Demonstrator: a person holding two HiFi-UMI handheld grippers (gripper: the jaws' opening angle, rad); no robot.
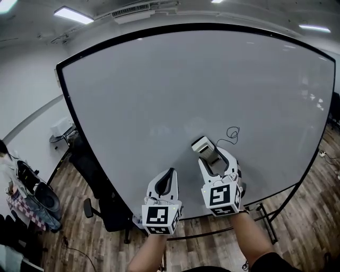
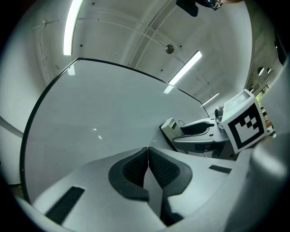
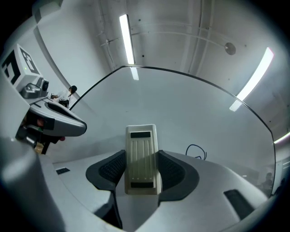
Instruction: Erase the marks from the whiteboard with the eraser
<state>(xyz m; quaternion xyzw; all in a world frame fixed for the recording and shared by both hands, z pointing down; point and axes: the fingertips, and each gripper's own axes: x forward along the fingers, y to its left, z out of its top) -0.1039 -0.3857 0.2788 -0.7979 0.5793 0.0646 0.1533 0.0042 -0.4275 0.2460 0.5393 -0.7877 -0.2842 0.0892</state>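
Note:
A large whiteboard [image 1: 175, 90] fills the head view. A thin black scribble [image 1: 231, 133] marks its lower right part. My right gripper [image 1: 208, 155] is shut on a cream eraser [image 1: 202, 144], whose far end is at or near the board just left of the scribble. In the right gripper view the eraser [image 3: 142, 158] stands between the pads, with the scribble [image 3: 195, 151] to its right. My left gripper [image 1: 169, 178] is shut and empty, held lower left of the right one. In the left gripper view its pads [image 2: 136, 170] meet, and the eraser [image 2: 170, 127] shows at right.
The whiteboard stands on a black frame with feet [image 1: 263, 212] on a wooden floor. A black chair [image 1: 101, 207] sits below its left edge. Bags and clutter [image 1: 32, 194] lie at far left. Ceiling lights [image 1: 73, 15] run overhead.

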